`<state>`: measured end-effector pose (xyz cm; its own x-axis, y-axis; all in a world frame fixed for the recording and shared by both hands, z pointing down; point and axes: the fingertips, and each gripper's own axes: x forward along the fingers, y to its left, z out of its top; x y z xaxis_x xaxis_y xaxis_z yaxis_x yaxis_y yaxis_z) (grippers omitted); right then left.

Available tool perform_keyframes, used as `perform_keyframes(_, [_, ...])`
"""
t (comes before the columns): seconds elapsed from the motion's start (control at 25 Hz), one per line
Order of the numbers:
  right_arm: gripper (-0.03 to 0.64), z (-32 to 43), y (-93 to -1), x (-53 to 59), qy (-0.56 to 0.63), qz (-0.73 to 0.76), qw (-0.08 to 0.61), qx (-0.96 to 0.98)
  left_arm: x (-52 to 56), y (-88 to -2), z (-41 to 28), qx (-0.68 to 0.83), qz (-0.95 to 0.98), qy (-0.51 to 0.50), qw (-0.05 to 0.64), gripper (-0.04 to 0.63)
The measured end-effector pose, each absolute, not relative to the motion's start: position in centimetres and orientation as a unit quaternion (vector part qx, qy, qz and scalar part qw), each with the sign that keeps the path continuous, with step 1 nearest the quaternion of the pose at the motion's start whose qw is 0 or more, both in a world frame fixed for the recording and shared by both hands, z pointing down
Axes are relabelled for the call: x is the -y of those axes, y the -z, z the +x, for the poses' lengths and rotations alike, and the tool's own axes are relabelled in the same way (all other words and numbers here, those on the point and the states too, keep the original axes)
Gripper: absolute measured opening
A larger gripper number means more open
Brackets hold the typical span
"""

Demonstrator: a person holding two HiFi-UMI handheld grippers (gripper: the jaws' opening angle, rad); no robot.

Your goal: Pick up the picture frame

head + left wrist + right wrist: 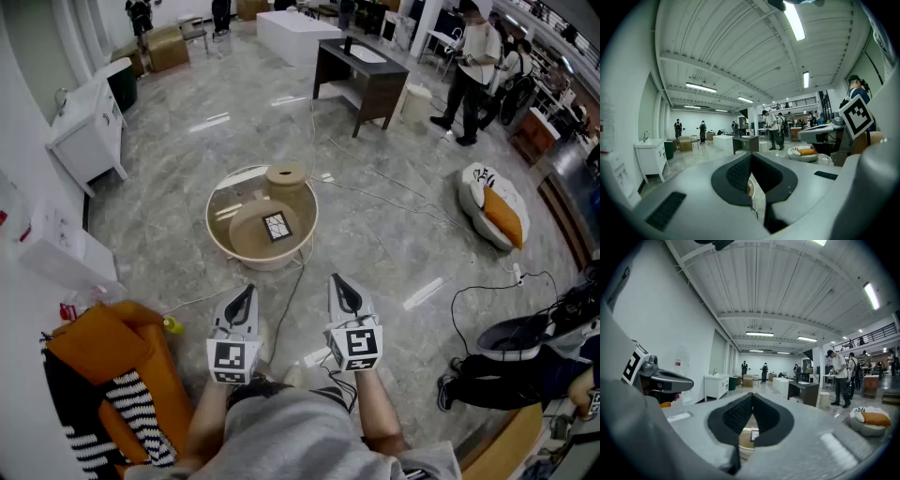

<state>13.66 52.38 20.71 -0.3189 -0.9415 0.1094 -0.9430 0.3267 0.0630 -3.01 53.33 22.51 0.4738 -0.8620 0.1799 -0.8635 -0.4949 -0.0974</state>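
Left gripper (246, 294) and right gripper (341, 285) fingers together, seemingly empty, picture frame (277, 226) well ahead.

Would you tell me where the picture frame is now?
Head view, centre: the picture frame lies flat on the low round table, just nearer than a tan cylinder.

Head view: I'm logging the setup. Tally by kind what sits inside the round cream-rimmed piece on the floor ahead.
Picture frame: 1
Tan round board: 1
Tan spool-shaped piece: 1
Total: 3
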Motion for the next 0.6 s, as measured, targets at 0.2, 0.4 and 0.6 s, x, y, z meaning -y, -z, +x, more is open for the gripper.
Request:
perform_keyframes(0.2, [0.0, 13.4, -21.5, -51.2, -0.02, 0.581, 0.059, 0.811, -52.1, -22.8, -3.4, 0.504, 0.857, -0.106, 0.003, 0.017])
perform_keyframes(0.4, [0.0, 13.4, -23.0, -49.1, -0.034, 0.583, 0.067, 0.809, -49.7, -23.8, -3.4, 0.503, 0.857, -0.111, 0.01, 0.017])
perform_keyframes(0.6, [0.0, 13.9, -23.7, -45.1, -0.045, 0.588, 0.074, 0.804, -45.6, -24.3, -3.0, 0.495, 0.861, -0.117, 0.018, 0.017])
